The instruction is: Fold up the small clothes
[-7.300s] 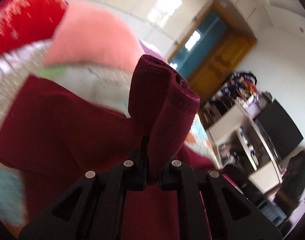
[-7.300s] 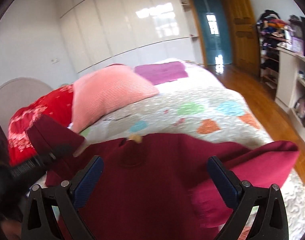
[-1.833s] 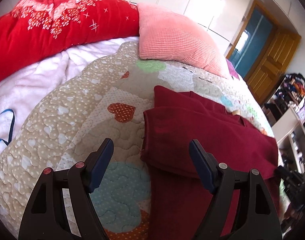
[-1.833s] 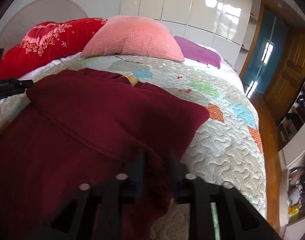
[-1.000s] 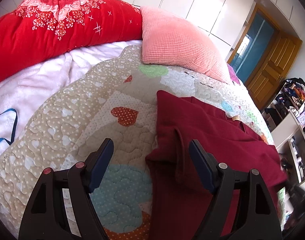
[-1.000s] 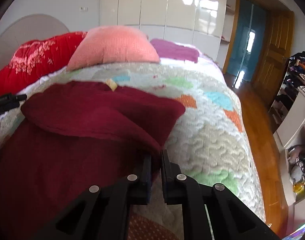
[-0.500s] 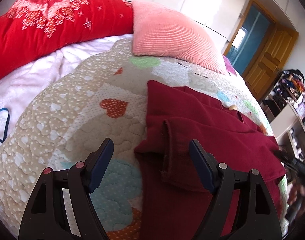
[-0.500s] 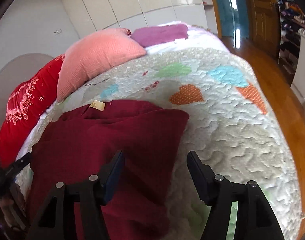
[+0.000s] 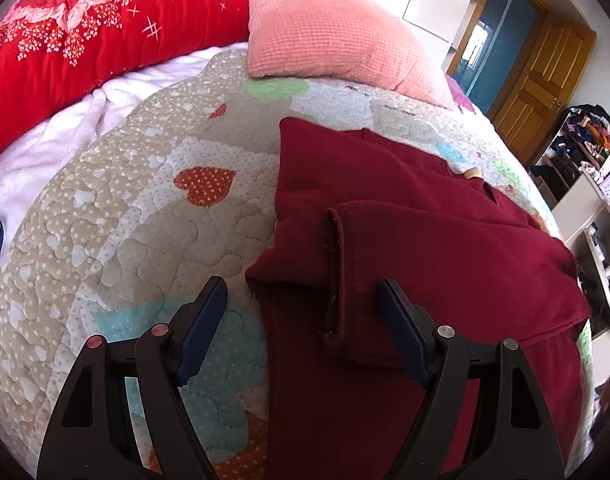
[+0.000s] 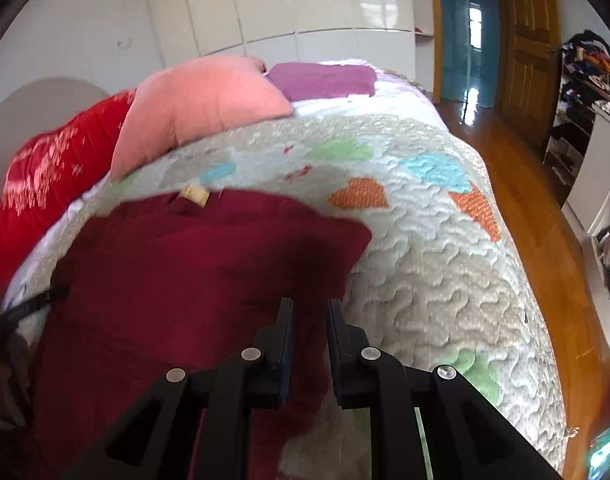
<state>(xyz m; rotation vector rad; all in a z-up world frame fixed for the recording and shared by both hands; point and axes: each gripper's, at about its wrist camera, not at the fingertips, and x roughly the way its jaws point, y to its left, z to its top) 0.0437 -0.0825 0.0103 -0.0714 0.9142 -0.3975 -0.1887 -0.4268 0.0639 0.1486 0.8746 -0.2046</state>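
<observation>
1. So, nearest to me on the left, my left gripper is spread wide with nothing between its blue pads; it hovers over the near left edge of the maroon sweater.
2. My right gripper has its fingers nearly closed with a narrow gap between them, sitting at the sweater's right edge. The frame is blurry, so I can't tell whether any cloth is actually pinched.
3. That sweater lies flat on the heart-patterned quilt, both sleeves folded across the chest. One sleeve cuff with its stitched hem sits right between my left fingers, lying on top of the body.
4. A small tan neck label shows at the collar, on the far side of the garment.
5. Beyond the quilt there's a pink pillow resting on its far edge, with a red floral blanket beside it.
6. A purple folded cloth sits behind the pillow in the right view.
7. Farthest back: white wardrobe doors and a wooden door.
</observation>
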